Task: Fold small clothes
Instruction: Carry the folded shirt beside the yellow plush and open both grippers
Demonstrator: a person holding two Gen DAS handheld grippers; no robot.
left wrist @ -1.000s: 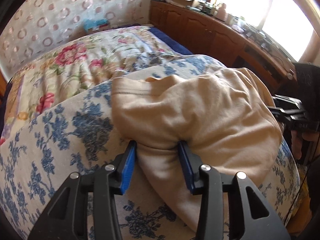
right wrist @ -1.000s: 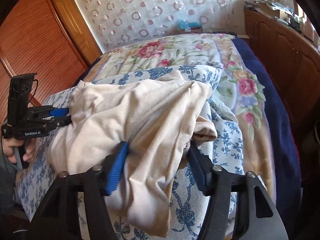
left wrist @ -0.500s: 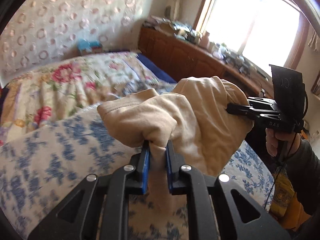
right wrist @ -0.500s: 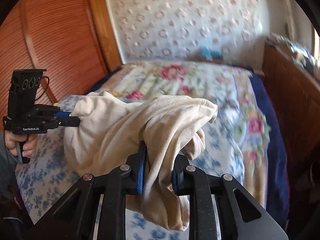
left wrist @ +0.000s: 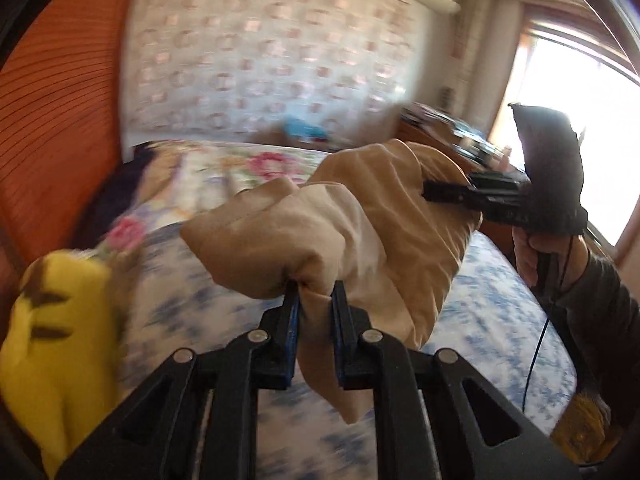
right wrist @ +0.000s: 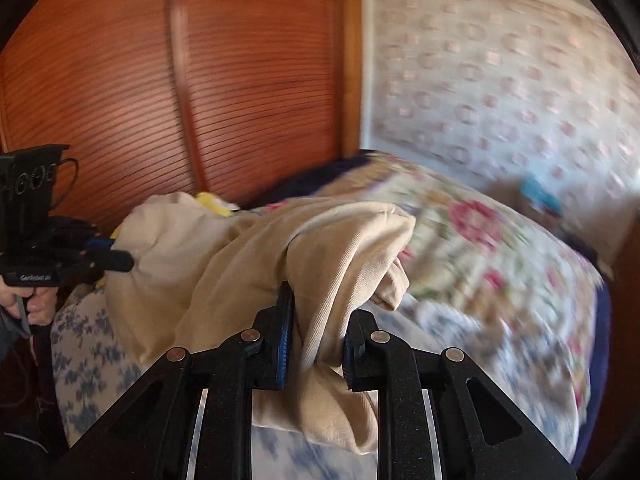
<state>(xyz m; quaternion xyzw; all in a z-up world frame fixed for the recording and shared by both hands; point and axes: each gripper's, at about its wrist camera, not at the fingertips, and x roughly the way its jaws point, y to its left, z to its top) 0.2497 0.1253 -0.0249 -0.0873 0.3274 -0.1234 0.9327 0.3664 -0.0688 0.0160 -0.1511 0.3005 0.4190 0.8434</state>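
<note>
Beige garment (left wrist: 360, 220) lifted, both jaws clamped

A bed (left wrist: 500, 300) wears a blue-flowered sheet under a rose-patterned quilt (right wrist: 480, 248). A yellow plush toy (left wrist: 56, 340) lies at its edge beside the louvred wooden doors (right wrist: 260, 80).

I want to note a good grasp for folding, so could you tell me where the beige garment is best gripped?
Grip the beige garment at two separate bunched edges, one from each side, as the left gripper and right gripper do; it is limp and sags between them.
</note>
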